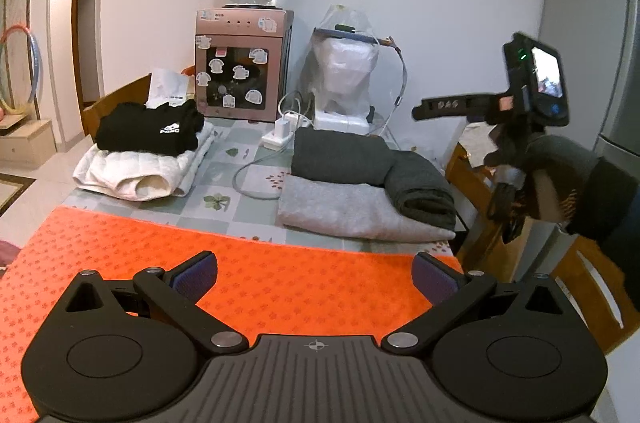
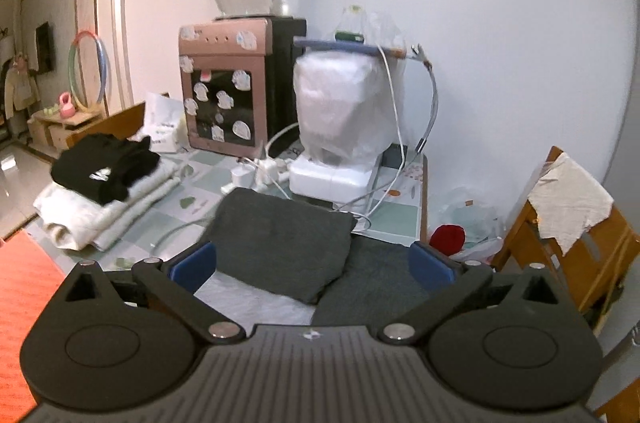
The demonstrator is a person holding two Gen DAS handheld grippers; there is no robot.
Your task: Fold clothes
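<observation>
The left gripper (image 1: 314,273), jaws spread wide and holding nothing, hangs over a bright orange patterned mat (image 1: 256,275) on a table covered in a pale green checked cloth (image 1: 236,179). Ahead and to its right lies a folded dark grey garment (image 1: 360,163) on a folded light grey garment (image 1: 344,207); ahead to its left, a folded black shirt with a white logo (image 1: 148,129) tops a folded white quilted garment (image 1: 136,171). The right gripper (image 2: 312,265) — jaws likewise wide apart, gripping nothing — hovers directly above the dark grey garment (image 2: 280,243). Beyond both stands a pink tabletop water dispenser (image 1: 240,63) — its clear bottle upended on top.
</observation>
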